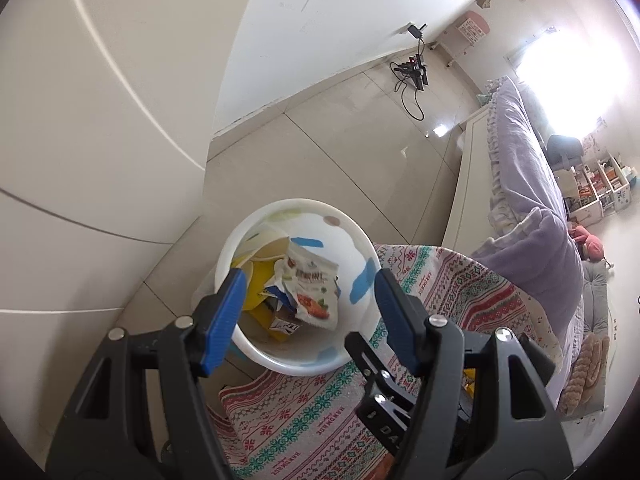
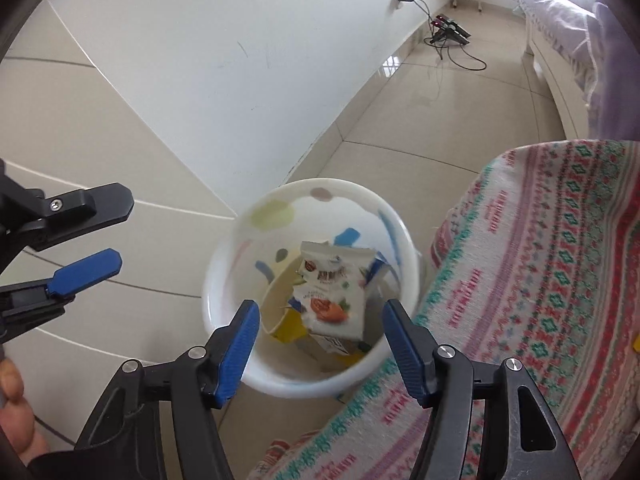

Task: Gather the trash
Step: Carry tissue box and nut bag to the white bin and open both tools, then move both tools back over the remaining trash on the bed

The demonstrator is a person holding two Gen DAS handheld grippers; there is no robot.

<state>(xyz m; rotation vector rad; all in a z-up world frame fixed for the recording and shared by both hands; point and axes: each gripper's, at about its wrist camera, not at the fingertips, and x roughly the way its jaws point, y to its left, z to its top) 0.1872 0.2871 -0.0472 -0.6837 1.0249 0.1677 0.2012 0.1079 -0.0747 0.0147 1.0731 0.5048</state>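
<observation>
Both grippers hover over a white trash bin (image 1: pixel 362 240) with pastel blobs, standing on the tiled floor (image 1: pixel 340 148) between a white cabinet (image 1: pixel 100 120) and a patterned cloth (image 1: pixel 304 408) draped over a surface. Left gripper (image 1: pixel 308 312): jaws spread wide, nothing between the blue pads, bin opening framed in the gap. Right gripper (image 2: pixel 320 344): jaws also spread apart and empty, aimed down into the same bin (image 2: pixel 224 280).

Trash is inside the bin: a white snack wrapper (image 1: pixel 312 292) with red-orange print on top, tilted, lying over a yellow carton (image 1: pixel 264 300) and a pale paper cup (image 1: pixel 268 248). In the right wrist view the wrapper (image 2: pixel 336 300) sits centre-right in the bin, the cup (image 2: pixel 280 300) to its left, a yellow piece (image 2: pixel 290 328) below; this view is slightly motion-blurred.

The left gripper's blue fingertip (image 2: pixel 86 272) shows at the left edge of the right wrist view, well apart from the bin. Part of a hand (image 2: pixel 14 408) is at the lower left corner there.

Background: a bed with lavender bedding (image 1: pixel 532 200), black cables and a device (image 1: pixel 412 68) on the floor by the white wall (image 1: pixel 320 20).
</observation>
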